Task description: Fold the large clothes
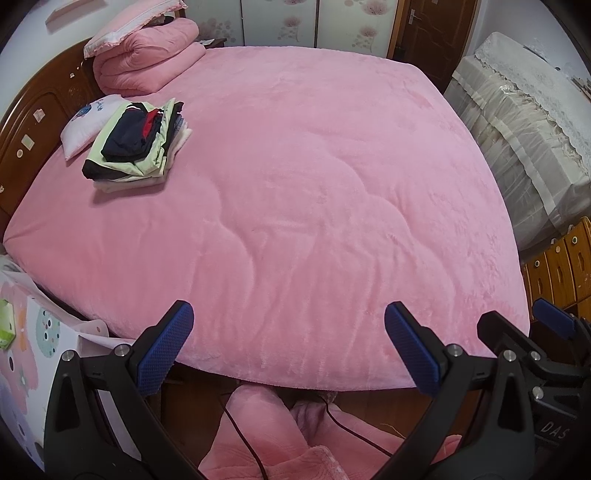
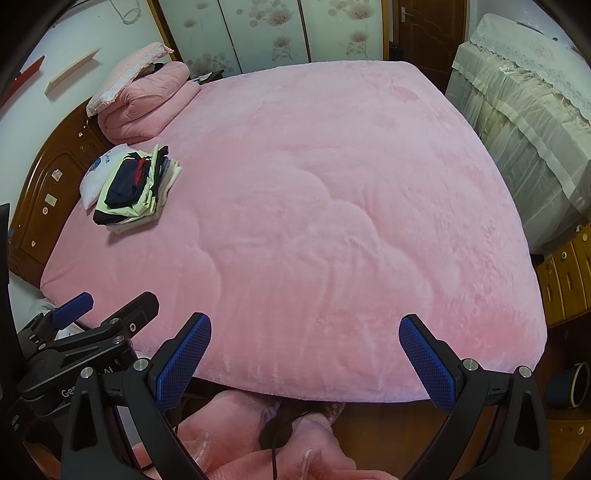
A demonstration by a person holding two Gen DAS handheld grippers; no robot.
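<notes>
A pile of folded clothes (image 1: 136, 146), pale green, navy, red and white, lies on the pink bed cover (image 1: 314, 184) at the far left; it also shows in the right wrist view (image 2: 135, 190). My left gripper (image 1: 288, 347) is open and empty above the near edge of the bed. My right gripper (image 2: 304, 356) is open and empty, also at the near edge. The right gripper shows at the right of the left wrist view (image 1: 524, 332). The left gripper shows at the lower left of the right wrist view (image 2: 107, 306). Pink fleece-clad legs (image 1: 266, 424) stand below the grippers.
A small white pillow (image 1: 83, 125) lies under the pile. A rolled pink quilt (image 1: 147, 55) and a pink pillow (image 1: 129, 26) sit at the headboard (image 1: 33, 118). A covered piece of furniture (image 1: 524, 129) stands right of the bed. A cable (image 1: 243, 435) runs across the floor.
</notes>
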